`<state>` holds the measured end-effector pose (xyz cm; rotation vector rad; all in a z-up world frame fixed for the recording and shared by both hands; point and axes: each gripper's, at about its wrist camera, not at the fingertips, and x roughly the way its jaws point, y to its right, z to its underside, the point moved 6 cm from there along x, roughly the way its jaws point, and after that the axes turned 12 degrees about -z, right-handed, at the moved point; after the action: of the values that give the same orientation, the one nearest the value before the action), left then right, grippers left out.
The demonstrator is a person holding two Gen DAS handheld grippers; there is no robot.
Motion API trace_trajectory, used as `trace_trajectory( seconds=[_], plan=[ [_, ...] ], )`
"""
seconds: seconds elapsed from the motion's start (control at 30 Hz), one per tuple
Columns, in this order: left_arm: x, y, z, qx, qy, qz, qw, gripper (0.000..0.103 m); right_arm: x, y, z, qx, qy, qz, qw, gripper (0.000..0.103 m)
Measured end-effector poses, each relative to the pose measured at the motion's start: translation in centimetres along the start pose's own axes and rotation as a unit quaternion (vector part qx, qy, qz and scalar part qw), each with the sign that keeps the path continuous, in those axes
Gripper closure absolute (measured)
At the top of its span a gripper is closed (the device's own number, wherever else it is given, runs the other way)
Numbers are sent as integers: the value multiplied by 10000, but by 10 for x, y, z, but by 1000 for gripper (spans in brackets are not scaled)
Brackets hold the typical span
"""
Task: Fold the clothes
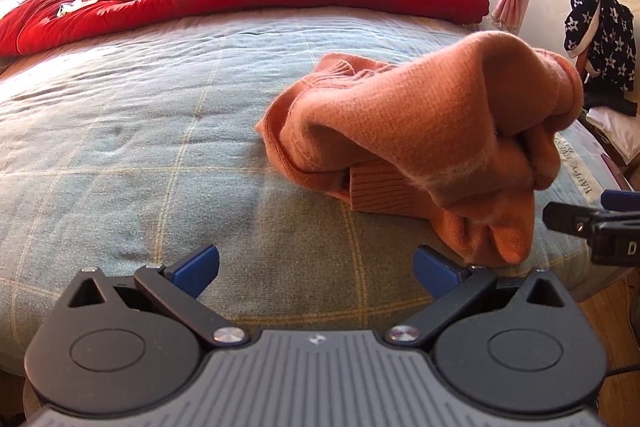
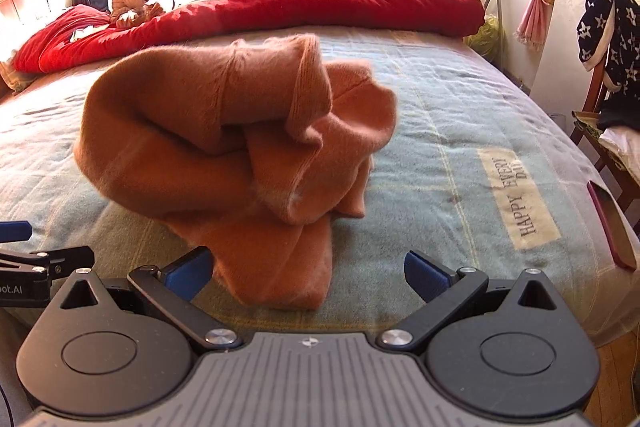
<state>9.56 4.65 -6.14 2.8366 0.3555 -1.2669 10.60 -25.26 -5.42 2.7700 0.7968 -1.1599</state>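
We hold both tools released: the crumpled orange sweater [image 2: 240,147] lies directly ahead of the right tool [image 2: 308,273], forward-right of the left tool [image 1: 316,267].

1. Left gripper [image 1: 316,269]: lower centre of its own view, blue-padded fingers [image 1: 196,269] spread wide, nothing between them.
2. Right gripper [image 2: 308,275]: lower centre of its own view, fingers [image 2: 426,275] equally wide apart, gripping nothing.
3. Each gripper's tip shows at the other view's side edge, level with it.
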Motion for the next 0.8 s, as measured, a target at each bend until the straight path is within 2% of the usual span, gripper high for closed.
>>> trace_trajectory(
  seconds=[0.2, 0.4, 0.57, 0.7, 0.8],
  plan=[
    [17, -4, -12, -44, -129, -36, 9999, 0, 20, 16, -33, -82, 71, 167, 9998, 0],
    [30, 0, -27, 37, -146, -7, 9999, 0, 44, 21, -54, -188, 138, 20, 9997, 0],
    [40, 5, -42, 78, -107, 91, 9999, 0, 52, 40, -72, 65, 352, 8, 9994, 0],
    [54, 15, -62, 350, 50, 110, 9993, 0, 60, 49, -78, 236, 417, -75, 9988, 0],
    [73, 19, -68, 455, -45, 170, 9988, 0, 67, 45, -76, 78, 416, -82, 9991, 0]
  ],
)
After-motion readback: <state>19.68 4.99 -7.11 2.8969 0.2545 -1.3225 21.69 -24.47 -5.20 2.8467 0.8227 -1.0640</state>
